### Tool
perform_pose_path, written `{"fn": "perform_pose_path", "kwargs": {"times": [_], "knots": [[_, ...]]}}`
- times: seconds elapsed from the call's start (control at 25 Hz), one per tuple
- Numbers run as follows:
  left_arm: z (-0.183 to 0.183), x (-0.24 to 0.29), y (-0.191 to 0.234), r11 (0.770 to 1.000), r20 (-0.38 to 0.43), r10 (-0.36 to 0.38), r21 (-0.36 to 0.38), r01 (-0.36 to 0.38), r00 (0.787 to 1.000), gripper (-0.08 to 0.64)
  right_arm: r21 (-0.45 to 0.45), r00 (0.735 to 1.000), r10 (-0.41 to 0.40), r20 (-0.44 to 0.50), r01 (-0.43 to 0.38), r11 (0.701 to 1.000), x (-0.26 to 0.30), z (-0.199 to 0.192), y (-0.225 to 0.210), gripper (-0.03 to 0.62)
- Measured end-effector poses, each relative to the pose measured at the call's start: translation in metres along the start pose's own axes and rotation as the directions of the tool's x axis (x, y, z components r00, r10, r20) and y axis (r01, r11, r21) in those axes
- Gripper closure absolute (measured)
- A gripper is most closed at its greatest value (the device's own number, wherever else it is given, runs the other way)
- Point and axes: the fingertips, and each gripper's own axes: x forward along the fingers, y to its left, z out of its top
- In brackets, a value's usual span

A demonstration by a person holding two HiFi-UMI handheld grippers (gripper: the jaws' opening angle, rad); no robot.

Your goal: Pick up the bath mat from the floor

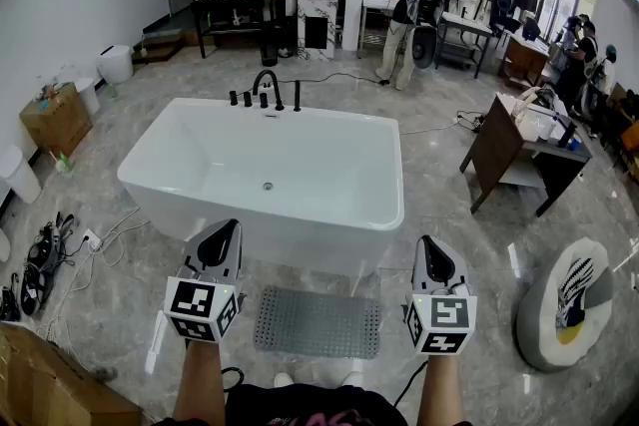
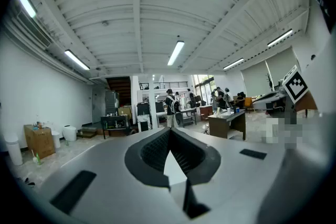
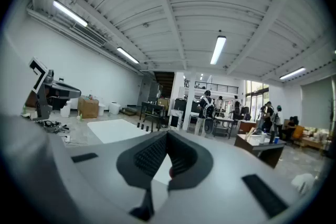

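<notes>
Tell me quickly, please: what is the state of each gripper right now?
Left gripper: closed, holding nothing.
Right gripper: closed, holding nothing.

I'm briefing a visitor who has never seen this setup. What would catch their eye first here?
The big white bathtub fills the middle of the head view. On the floor before it lies the grey bath mat, flat, with the shut left tool and right tool raised on either side of it.

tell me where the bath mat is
In the head view the bath mat lies flat on the floor just in front of the bathtub, low centre, seen between the left gripper and the right gripper.
</notes>
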Motion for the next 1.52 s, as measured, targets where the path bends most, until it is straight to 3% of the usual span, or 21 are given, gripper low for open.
{"fn": "perform_pose_path", "kwargs": {"times": [0.44, 0.72, 1.04, 1.24, 1.52], "knots": [[-0.01, 0.003, 0.016, 1.0, 0.003, -0.017, -0.02, 0.017, 1.0, 0.554, -0.02, 1.0, -0.009, -0.01, 0.009, 1.0, 0.005, 0.001, 0.018, 0.572], [-0.031, 0.002, 0.021, 0.997, -0.016, -0.065, -0.042, 0.064, 0.998, 0.555, -0.002, 0.998, 0.03, 0.049, -0.03, 1.0, -0.004, 0.002, 0.04, 0.569], [-0.084, 0.009, 0.015, 0.988, -0.111, -0.151, -0.063, 0.144, 0.982, 0.554, 0.039, 0.998, -0.005, -0.07, 0.008, 0.999, -0.017, -0.049, 0.042, 0.569], [-0.117, 0.031, -0.005, 0.982, -0.182, -0.184, -0.08, 0.172, 0.966, 0.554, 0.05, 0.99, -0.003, -0.14, 0.01, 0.999, -0.006, -0.092, 0.019, 0.569], [-0.166, 0.073, -0.033, 0.988, -0.298, -0.152, -0.063, 0.14, 0.942, 0.554, 0.096, 0.975, 0.066, -0.212, -0.046, 0.994, 0.043, -0.159, -0.018, 0.568]]}}
